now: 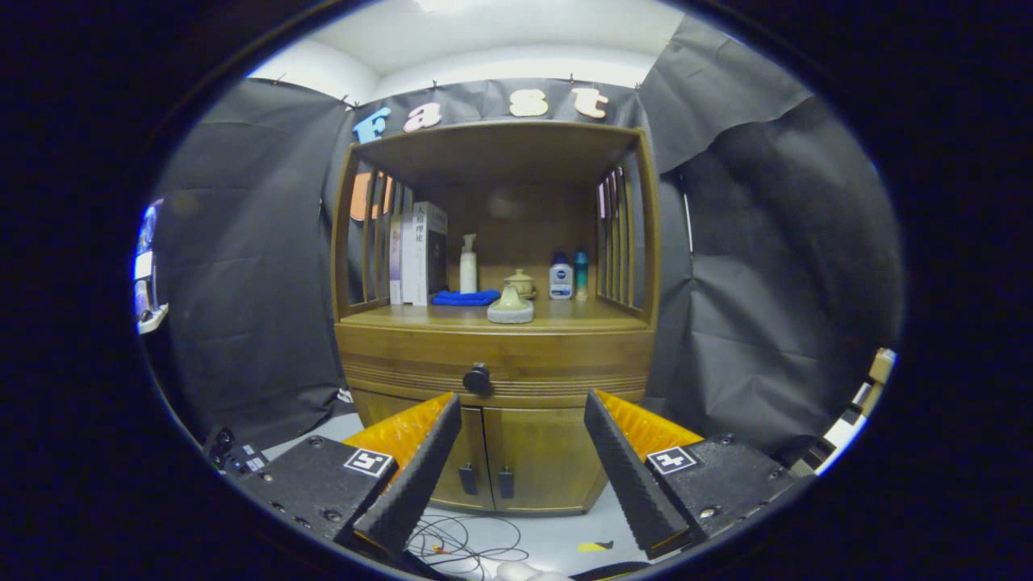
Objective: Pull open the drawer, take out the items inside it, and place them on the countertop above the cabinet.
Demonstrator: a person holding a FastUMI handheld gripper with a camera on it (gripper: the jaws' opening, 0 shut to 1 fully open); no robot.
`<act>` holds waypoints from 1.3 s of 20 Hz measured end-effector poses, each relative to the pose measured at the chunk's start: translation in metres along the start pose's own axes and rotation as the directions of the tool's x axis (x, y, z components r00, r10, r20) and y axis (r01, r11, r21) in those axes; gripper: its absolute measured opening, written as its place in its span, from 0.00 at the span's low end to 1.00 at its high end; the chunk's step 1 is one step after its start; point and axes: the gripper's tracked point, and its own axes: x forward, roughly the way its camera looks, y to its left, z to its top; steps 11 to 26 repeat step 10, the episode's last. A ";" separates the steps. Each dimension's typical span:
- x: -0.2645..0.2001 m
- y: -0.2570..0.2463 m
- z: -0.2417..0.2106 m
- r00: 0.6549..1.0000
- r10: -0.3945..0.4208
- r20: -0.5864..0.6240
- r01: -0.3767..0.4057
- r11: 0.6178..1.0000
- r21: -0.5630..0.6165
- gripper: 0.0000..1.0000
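Observation:
A wooden cabinet stands ahead of me. Its drawer is shut, with a round dark knob at the middle of its front. My gripper is open, its two fingers spread wide and holding nothing. The knob sits beyond the fingers, a little nearer the left one. The countertop lies above the drawer, inside an open shelf with slatted sides. What the drawer holds is hidden.
On the countertop stand books, a white pump bottle, a blue cloth, a small teapot, a domed lid-like object and two small bottles. Two lower doors sit under the drawer. Loose cables lie on the floor.

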 end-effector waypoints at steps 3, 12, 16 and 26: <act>-0.023 -0.017 0.000 1.000 -0.025 0.001 0.024 0.999 0.030 1.00; -0.036 -0.035 -0.006 0.998 -0.058 -0.002 0.058 0.998 0.025 1.00; -0.036 -0.035 -0.006 0.998 -0.058 -0.002 0.058 0.998 0.025 1.00; -0.036 -0.035 -0.006 0.998 -0.058 -0.002 0.058 0.998 0.025 1.00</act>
